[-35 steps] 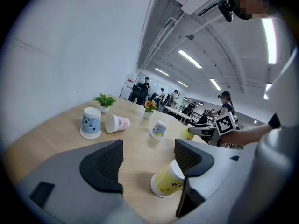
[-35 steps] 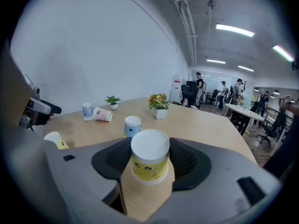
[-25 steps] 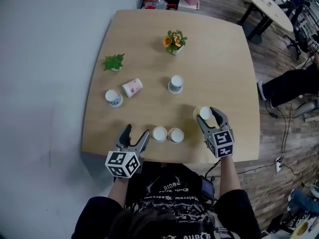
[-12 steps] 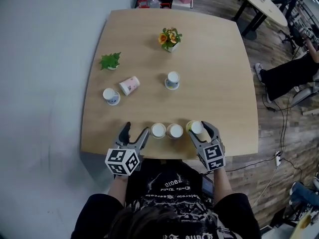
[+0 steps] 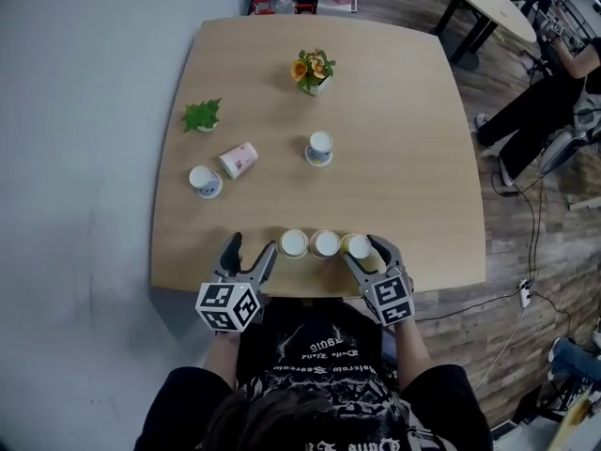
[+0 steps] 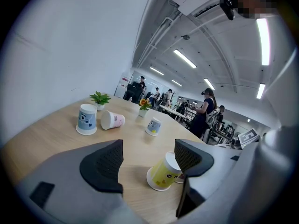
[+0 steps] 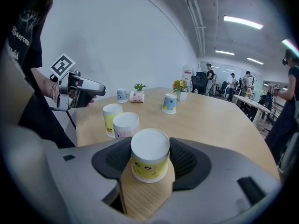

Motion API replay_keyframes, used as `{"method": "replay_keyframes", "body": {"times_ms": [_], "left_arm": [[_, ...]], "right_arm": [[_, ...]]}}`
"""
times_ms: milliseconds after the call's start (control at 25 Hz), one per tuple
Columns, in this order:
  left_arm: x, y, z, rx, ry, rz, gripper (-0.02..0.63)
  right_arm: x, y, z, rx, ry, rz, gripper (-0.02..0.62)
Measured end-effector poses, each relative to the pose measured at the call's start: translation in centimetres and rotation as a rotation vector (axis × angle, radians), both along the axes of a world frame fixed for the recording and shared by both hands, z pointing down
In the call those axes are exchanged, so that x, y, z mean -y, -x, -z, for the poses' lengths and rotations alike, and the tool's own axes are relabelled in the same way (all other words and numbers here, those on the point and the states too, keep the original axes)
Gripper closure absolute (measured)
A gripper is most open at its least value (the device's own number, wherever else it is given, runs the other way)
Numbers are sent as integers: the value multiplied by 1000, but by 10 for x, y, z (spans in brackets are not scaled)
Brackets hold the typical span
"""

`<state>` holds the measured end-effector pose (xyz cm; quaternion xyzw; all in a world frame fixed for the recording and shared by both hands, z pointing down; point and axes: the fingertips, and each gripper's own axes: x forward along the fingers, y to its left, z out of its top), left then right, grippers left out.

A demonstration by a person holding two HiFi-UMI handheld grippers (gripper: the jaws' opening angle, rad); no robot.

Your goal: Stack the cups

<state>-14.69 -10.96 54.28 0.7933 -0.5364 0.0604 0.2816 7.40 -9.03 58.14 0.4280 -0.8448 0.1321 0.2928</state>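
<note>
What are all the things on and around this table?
table: one, light wood, centre
held yellow cup: one, upside down, near edge
pinkish cup: one, upside down, left of it
second yellow cup: one, left end of that row
middle blue cup: one, mid-table
left blue cup: one, left side
pink cup: one, on its side
green plant: one, far left
flower pot: one, orange blooms, far side
left gripper: grey, open, empty
right gripper: grey, closed on held yellow cup

You are working in an open-plan office or lab: strip lights [image 6: 186, 58] are running along a ceiling [image 6: 210, 36] with exposed ducts, people [image 6: 206, 110] are standing among desks beyond your wooden worktop [image 5: 413, 158], and cables [image 5: 529, 252] are trailing across the wood floor [image 5: 512, 346].
</note>
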Motion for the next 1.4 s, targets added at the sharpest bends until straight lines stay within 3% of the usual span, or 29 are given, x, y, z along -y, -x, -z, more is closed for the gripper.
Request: {"method": "replay_keyframes", "body": {"times_ms": [280,400,680,920,1040,1400], "left_arm": [[1,2,-2,14,1,8,252],[1,2,-4,44,10,3,252],[8,6,-13,100,31,-14,252],[37,25,7,212,-13,-46,252],[62,31,24,306,-45,-84,252],[130,19,46,499,-54,-236,252]], "right_arm": [[1,1,-1,20,-10,5,327],[-3,2,1,39,-5,16,256],[-10,-9,16,82,-3,-21,255],[-13,-8,28,89,-1,-26,255],[-7,-8,38,121,-37,-44,256],[-1,-10,35,129,-10,-62,256]]}}
